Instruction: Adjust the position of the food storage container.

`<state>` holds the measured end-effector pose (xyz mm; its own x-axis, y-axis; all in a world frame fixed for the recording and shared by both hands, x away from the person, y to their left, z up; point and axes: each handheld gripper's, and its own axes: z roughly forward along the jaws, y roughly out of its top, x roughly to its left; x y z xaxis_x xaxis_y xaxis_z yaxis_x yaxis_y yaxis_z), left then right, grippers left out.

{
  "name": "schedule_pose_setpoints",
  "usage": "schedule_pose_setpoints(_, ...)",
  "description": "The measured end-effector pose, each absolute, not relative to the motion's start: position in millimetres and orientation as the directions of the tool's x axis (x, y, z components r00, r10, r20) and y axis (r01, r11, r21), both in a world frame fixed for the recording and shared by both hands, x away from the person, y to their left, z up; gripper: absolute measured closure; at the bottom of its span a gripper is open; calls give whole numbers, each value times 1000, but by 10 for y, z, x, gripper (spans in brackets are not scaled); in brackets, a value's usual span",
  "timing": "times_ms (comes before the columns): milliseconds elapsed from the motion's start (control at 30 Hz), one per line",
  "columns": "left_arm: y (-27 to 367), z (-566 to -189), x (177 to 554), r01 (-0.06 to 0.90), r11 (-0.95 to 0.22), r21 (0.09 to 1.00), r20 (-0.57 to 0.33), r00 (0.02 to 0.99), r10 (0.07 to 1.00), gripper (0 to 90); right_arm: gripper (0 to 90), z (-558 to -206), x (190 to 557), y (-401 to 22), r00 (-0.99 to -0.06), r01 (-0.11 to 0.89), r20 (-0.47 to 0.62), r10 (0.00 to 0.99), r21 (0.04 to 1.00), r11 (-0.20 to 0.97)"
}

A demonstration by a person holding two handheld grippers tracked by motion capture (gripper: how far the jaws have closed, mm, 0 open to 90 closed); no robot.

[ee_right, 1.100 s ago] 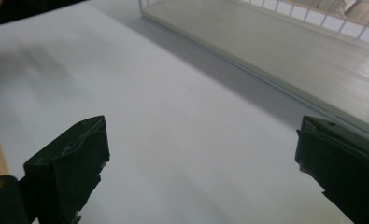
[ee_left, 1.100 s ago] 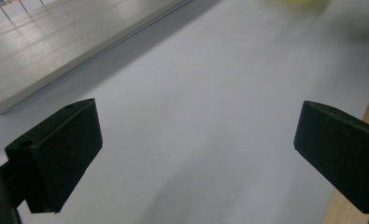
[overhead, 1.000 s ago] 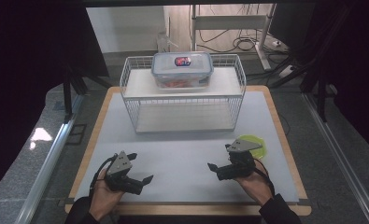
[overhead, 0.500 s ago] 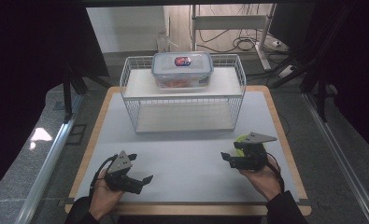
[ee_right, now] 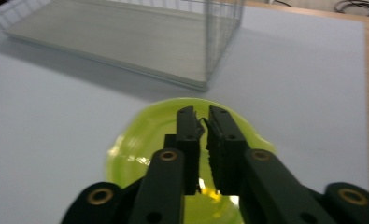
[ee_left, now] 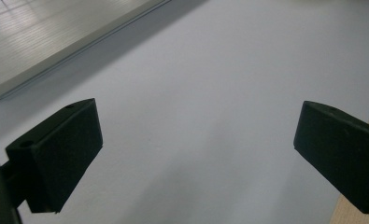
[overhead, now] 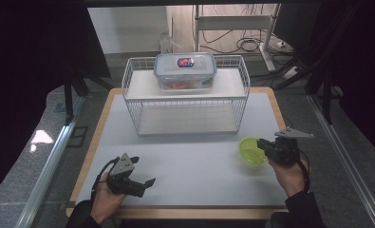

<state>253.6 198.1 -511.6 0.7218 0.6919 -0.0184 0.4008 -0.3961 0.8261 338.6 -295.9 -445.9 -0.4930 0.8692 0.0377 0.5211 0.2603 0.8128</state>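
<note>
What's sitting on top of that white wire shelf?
A clear lidded container stands on the wire shelf. Something orange-red shows through its wall, but the lid and its label cover the rest, so I cannot tell what it is.

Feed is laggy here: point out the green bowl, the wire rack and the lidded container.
green bowl point(overhead: 249, 150), high view, inner wall left of the gripper
wire rack point(overhead: 185, 92), high view, front top rail
lidded container point(overhead: 185, 65), high view, lid centre

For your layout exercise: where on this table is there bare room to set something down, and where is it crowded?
Free: the white mat between the wire rack and the two hands, and the rack's lower shelf. Crowded: the top shelf with the lidded box, and the right edge, where the right gripper has just closed at the green bowl.
</note>
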Motion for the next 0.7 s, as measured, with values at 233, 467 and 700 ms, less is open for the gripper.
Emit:
schedule_pose_setpoints(233, 1971, -5127, 2545, 408, -405, 818, -16, 721, 693, 11, 897, -4556, 3491, -3167, -404, 555, -6, 915, 794, 250)
schedule_pose_setpoints(467, 1968, -5134, 2549, 413, -409, 813, -17, 721, 693, 13, 897, -4668, 3555, -3295, -349, 598, -25, 937, 764, 243)
schedule_pose_setpoints(700, 1961, -5142, 2552, 416, -418, 807, -14, 722, 692, 13, 897, -4741, 3583, -3237, -358, 625, -40, 933, 732, 271)
